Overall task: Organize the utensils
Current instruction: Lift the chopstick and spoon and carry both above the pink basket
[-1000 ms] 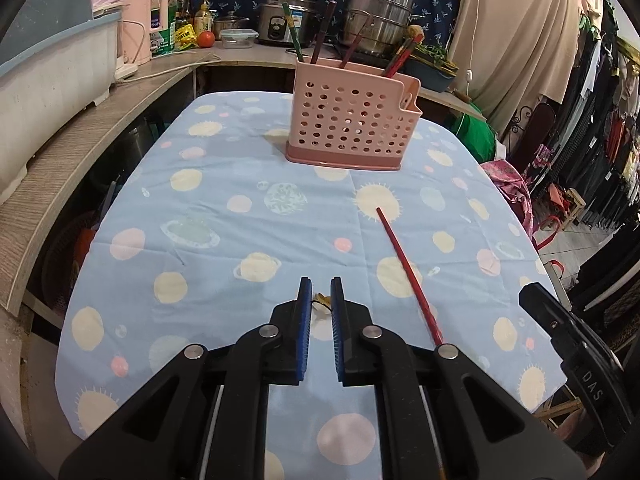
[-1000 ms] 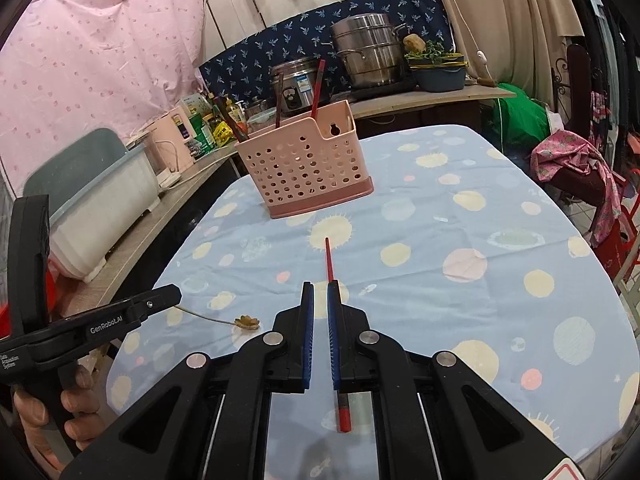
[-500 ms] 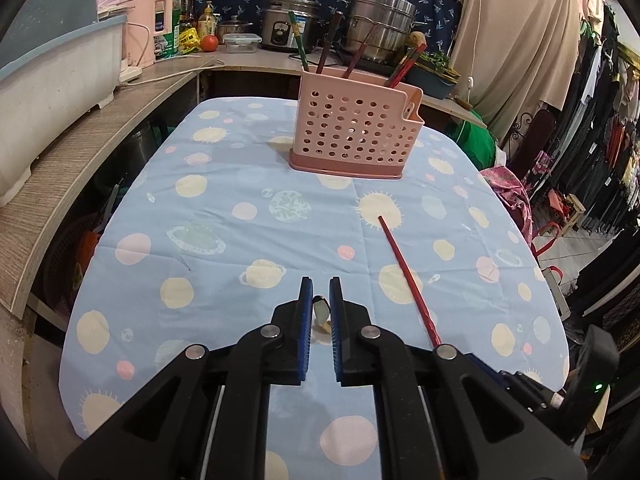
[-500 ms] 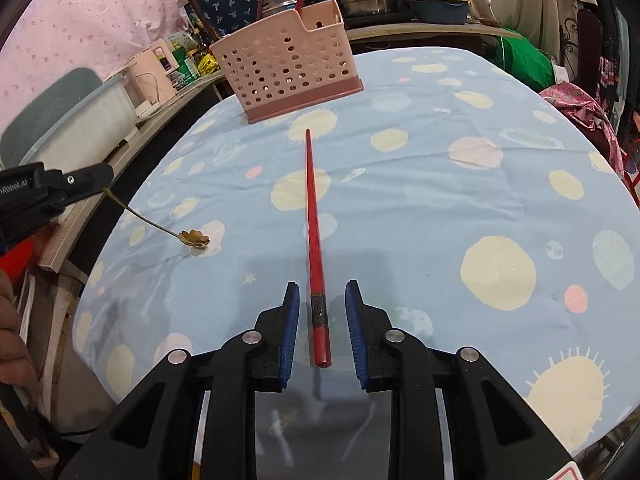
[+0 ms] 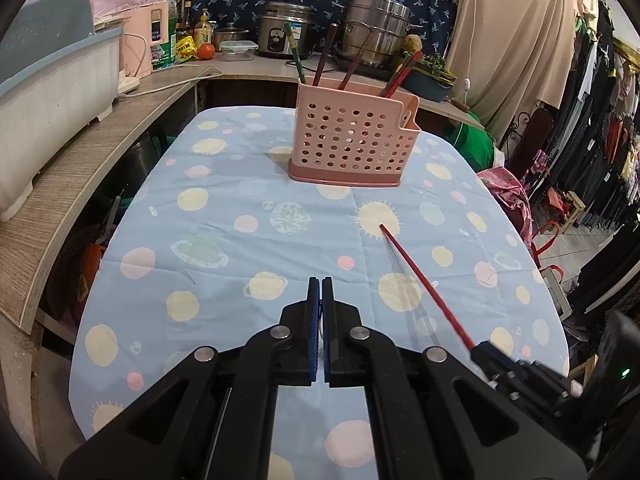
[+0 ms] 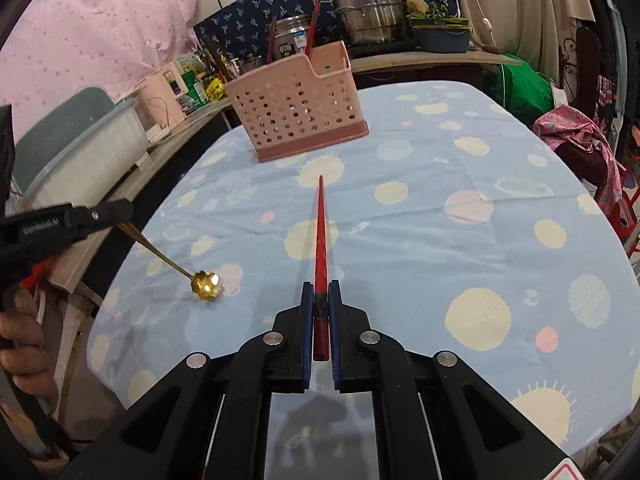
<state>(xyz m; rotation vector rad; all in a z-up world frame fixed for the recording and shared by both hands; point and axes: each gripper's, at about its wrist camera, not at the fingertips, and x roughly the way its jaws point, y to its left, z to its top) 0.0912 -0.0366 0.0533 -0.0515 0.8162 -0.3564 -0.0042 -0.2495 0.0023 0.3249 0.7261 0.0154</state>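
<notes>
Left wrist view: the left gripper (image 5: 321, 284) has its jaws pressed together, having just closed; whatever they pinch is hidden here. Straight ahead of them, well off, stands the pink utensil holder (image 5: 352, 142) on the blue tablecloth (image 5: 224, 232), chopsticks poking from its top. To the right of the jaws a red chopstick (image 5: 424, 280) slants across, its near end caught in the right gripper (image 5: 482, 350) at the lower right.

Right wrist view: the right gripper's jaws, which opened and closed again in the last second, are clamped on the thick end of the red chopstick (image 6: 320, 248), which runs straight out ahead toward the holder (image 6: 298, 114). Off to the left, the left gripper (image 6: 124, 210) pinches the thin handle of a gold spoon (image 6: 204, 285), its flower-shaped bowl hanging down just over the cloth.
</notes>
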